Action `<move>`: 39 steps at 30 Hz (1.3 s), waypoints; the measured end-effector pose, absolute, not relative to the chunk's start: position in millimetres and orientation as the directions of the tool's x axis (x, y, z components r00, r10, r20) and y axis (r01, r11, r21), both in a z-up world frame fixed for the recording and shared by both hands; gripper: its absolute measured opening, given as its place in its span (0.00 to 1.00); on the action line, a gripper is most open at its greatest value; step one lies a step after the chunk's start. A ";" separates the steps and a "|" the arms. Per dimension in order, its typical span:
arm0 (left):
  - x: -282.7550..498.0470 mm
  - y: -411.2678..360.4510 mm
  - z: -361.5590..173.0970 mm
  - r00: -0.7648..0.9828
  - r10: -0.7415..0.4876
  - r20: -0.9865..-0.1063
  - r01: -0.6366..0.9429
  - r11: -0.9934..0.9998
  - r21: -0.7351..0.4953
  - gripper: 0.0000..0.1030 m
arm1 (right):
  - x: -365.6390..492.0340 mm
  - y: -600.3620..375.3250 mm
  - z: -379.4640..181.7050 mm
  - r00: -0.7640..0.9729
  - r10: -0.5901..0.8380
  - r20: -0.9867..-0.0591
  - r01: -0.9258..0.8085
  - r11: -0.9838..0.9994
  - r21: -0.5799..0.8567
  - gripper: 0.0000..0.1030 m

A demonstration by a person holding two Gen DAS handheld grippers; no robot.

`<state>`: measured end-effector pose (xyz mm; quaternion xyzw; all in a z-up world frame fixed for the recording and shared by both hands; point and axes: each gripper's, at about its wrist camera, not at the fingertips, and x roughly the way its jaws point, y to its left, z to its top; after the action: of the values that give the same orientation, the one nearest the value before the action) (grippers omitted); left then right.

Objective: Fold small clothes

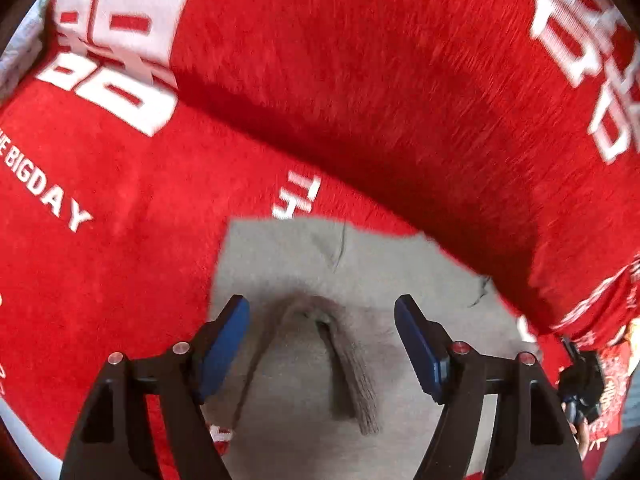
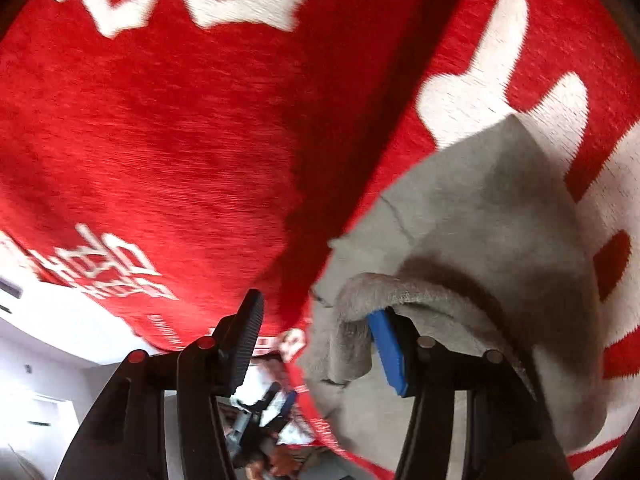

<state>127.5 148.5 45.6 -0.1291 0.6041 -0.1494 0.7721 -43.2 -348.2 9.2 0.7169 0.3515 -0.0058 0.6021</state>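
Left gripper [image 1: 322, 344] points down over a grey garment [image 1: 304, 264] lying on a red blanket [image 1: 360, 80] with white lettering; its jaws stand apart, a ribbed cuff [image 1: 352, 376] lying between the blue pads without touching either. Right gripper [image 2: 316, 344] is also spread, nothing pinched, though a fuzzy grey fold [image 2: 384, 292] drapes over its blue right finger [image 2: 388, 352] while the black left finger [image 2: 244, 344] is bare. Both views are motion-blurred.
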 end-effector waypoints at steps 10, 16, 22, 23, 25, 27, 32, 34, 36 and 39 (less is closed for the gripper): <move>70.8 128.6 18.5 -0.064 -0.451 -0.890 0.198 0.869 -0.454 0.73 | -52.9 -302.5 25.7 0.573 0.626 -0.529 0.536 0.202 0.820 0.20; 61.3 68.6 -3.0 -0.131 -0.419 -0.899 0.311 0.843 -0.438 0.73 | -17.3 -298.3 15.3 0.491 0.630 -0.601 0.528 0.334 0.781 0.19; 121.4 48.0 6.6 0.114 -0.347 -0.931 0.242 0.919 -0.312 0.73 | 4.8 -337.7 -7.3 0.601 0.507 -0.617 0.606 0.214 0.766 0.23; 130.5 50.4 9.0 0.143 -0.339 -0.930 0.208 0.929 -0.307 0.73 | 2.9 -346.1 -11.2 0.627 0.480 -0.613 0.621 0.168 0.766 0.23; 146.1 57.3 16.5 0.202 -0.310 -0.929 0.143 0.948 -0.285 0.73 | -3.0 -357.2 -13.7 0.652 0.439 -0.618 0.637 0.125 0.761 0.35; 152.8 63.1 25.0 0.242 -0.274 -0.931 0.121 0.960 -0.251 0.73 | -10.6 -366.6 -7.9 0.668 0.405 -0.624 0.642 0.110 0.759 0.56; 136.8 81.7 37.3 0.195 -0.249 -0.949 0.184 0.959 -0.214 0.73 | -32.0 -369.9 17.0 0.616 0.437 -0.655 0.641 0.204 0.740 0.63; 119.4 97.4 37.2 0.147 -0.241 -0.959 0.210 0.955 -0.208 0.73 | -48.0 -359.8 29.6 0.547 0.465 -0.696 0.640 0.304 0.706 0.62; 99.8 112.1 34.1 0.097 -0.239 -0.966 0.217 0.952 -0.214 0.73 | -64.3 -347.7 36.4 0.484 0.486 -0.728 0.634 0.379 0.674 0.62; 69.6 130.0 25.6 0.025 -0.251 -0.968 0.205 0.949 -0.240 0.73 | -93.3 -326.9 38.4 0.398 0.508 -0.764 0.628 0.456 0.631 0.62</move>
<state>69.6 130.0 25.6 -0.0167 0.6799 -0.1592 0.7156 -93.3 -326.9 38.4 0.5194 0.5468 -0.0456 0.6551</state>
